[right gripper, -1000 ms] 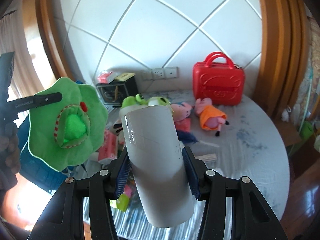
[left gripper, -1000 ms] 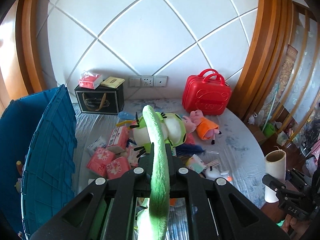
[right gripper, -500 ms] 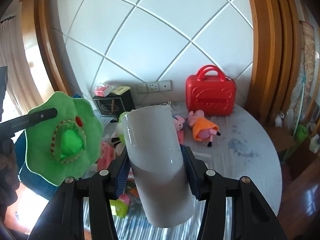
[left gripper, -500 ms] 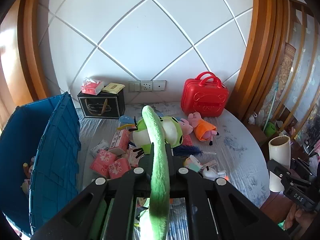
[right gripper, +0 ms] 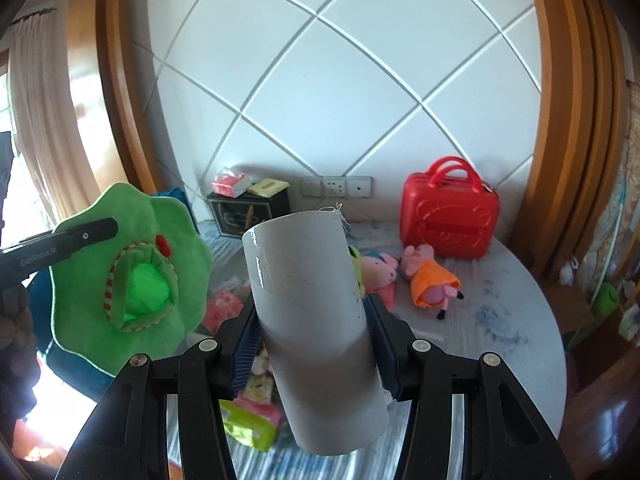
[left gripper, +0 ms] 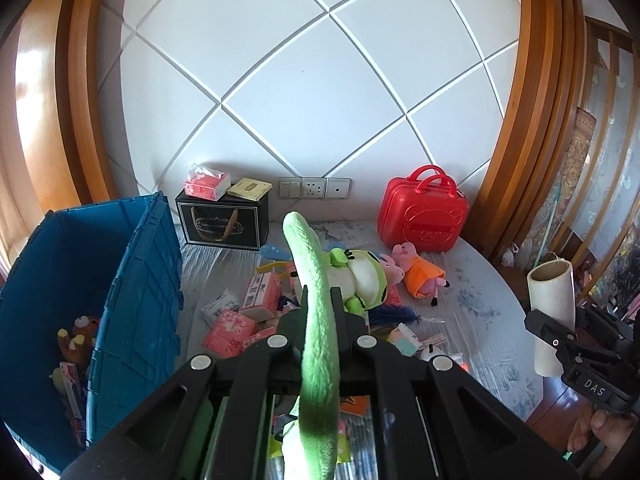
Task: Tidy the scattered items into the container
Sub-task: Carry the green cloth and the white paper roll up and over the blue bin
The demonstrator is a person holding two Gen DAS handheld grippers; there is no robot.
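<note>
The blue crate (left gripper: 132,292) sits at the left end of the bench (left gripper: 476,320), lid flap up, with a few plush toys already down at the bottom. Both my tongs are loaded and held up in the air above the clutter. My left tongs (left gripper: 318,308) are clamped on the rim of a floppy green plush hat (right gripper: 128,284), seen edge-on from that wrist. My right tongs (right gripper: 310,312) are squeezed around a grey cardboard tube (right gripper: 312,304), pads on both sides of it and the tube tilted a bit.

My guess is the step in hand is carrying both over to the crate and dropping them in. The hat should go first since it's on the crate side. I'd get it well past the upright flap before letting go, because it's floppy and could snag on the edge and slide back out. The tube is smooth and round, so I'd lower it in before releasing so it doesn't bounce or roll.

Plenty is left on the bench: a green frog plush (left gripper: 360,276), two pig plushies (left gripper: 416,276), pink tissue packs (left gripper: 230,332) and small boxes. A red toy suitcase (left gripper: 424,220) and a black box (left gripper: 224,224) stand at the back by the wall. What's really in the way is that raised flap, standing between the pile and the crate opening.
</note>
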